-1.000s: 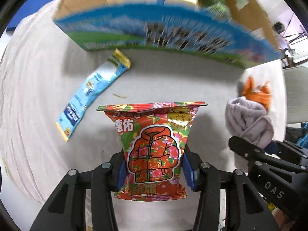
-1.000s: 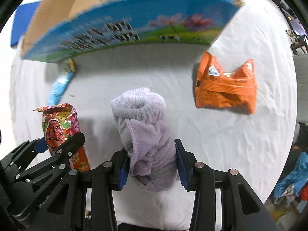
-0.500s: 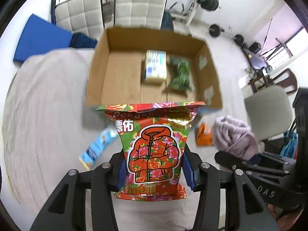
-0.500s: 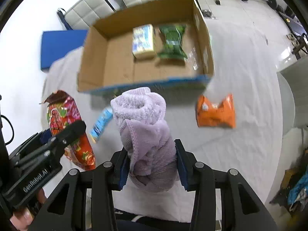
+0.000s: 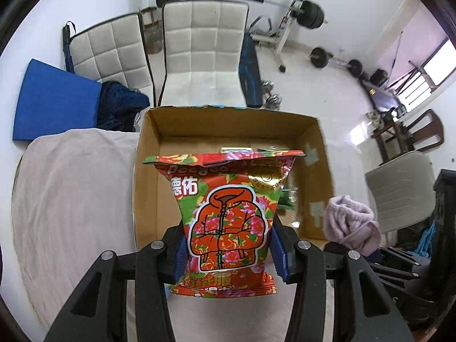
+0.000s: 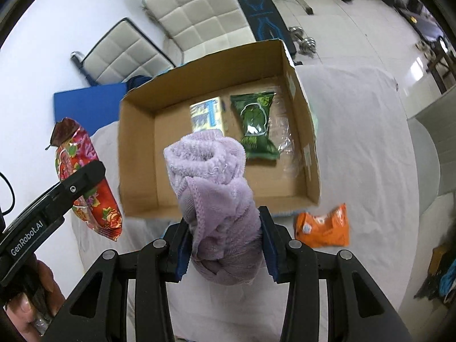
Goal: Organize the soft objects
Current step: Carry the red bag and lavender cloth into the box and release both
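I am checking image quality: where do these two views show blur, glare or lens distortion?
Left wrist view: strong fisheye bending, dark corners, bright window glare at right; the red snack bag is sharp. Right wrist view: same distortion, the cardboard box slightly motion-blurred, the purple towel sharp.

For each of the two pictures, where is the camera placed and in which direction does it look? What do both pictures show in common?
Left wrist view: sits on the left gripper, faces forward and down over the red snack bag it grips, toward the cardboard box; its own black fingers show.
Right wrist view: sits on the right gripper, faces down into the same box past the purple towel it grips; its own fingers show, and the left gripper at the left edge.
Shared: the box, snack bag, towel, white chairs.
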`<state>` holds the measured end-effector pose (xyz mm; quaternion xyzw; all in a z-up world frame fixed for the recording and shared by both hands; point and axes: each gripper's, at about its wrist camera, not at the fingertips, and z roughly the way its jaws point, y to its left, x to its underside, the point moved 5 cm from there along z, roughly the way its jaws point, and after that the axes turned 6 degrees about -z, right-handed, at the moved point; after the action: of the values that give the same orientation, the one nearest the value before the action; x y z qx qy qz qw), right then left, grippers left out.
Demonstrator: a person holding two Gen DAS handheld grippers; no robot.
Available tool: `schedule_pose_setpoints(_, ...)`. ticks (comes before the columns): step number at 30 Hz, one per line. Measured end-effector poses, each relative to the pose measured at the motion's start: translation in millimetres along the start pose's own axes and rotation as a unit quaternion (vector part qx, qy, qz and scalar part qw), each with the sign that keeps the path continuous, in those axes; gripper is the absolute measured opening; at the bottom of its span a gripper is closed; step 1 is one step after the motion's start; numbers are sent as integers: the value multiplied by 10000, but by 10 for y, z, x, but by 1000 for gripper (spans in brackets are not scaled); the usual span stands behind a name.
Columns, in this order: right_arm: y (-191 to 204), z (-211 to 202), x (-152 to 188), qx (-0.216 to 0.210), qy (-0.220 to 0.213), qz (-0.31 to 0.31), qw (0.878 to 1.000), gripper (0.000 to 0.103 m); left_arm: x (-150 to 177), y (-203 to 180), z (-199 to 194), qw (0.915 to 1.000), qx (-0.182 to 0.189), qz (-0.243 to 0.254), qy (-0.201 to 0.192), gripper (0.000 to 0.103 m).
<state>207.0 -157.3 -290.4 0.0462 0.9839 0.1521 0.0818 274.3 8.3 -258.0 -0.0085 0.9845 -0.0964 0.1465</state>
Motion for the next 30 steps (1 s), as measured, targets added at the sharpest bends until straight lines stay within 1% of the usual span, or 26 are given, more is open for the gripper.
schedule_pose_setpoints(1,-17,50,-53,27,35,67,10000,44,-44,12,48,10000,3,-8,73,45)
schedule_pose_setpoints(4,-109,341,-228,127,256,295,9992,45,-197,80,357,9992,-76,-55,387,45)
schedule_pose_setpoints(7,-208,648,-340,379,461,401,9974,45,-304,144,698,9971,-165,-125,732,45)
schedule_pose_setpoints(14,-407,1177,-438,795,825,507,9921,45,-473,244,1371,9894,-453,-178,1365,45)
schedule_pose_setpoints(18,-464,1364,-452,946,983,534,9892,45,-549,306,1662,9842,-588,-233,1654,45)
schedule_pose_setpoints(21,-480,1452,-466,1028,1049,502,9879,45,-586,344,1782,9819,-728,-216,1733,45)
schedule_pose_setpoints(26,-480,1546,-472,1160,1176,411,9854,47,-625,414,1883,9761,-807,-312,1992,46)
schedule_pose_setpoints(28,-438,1588,-469,1155,1282,355,9844,48,-632,422,1883,9746,-744,-447,2063,48)
schedule_pose_setpoints(29,-426,1593,-456,1120,1329,365,9841,49,-632,429,1844,9751,-654,-538,2051,48)
schedule_pose_setpoints(30,-416,1596,-463,1120,1348,342,9839,49,-637,434,1806,9758,-620,-577,2016,52)
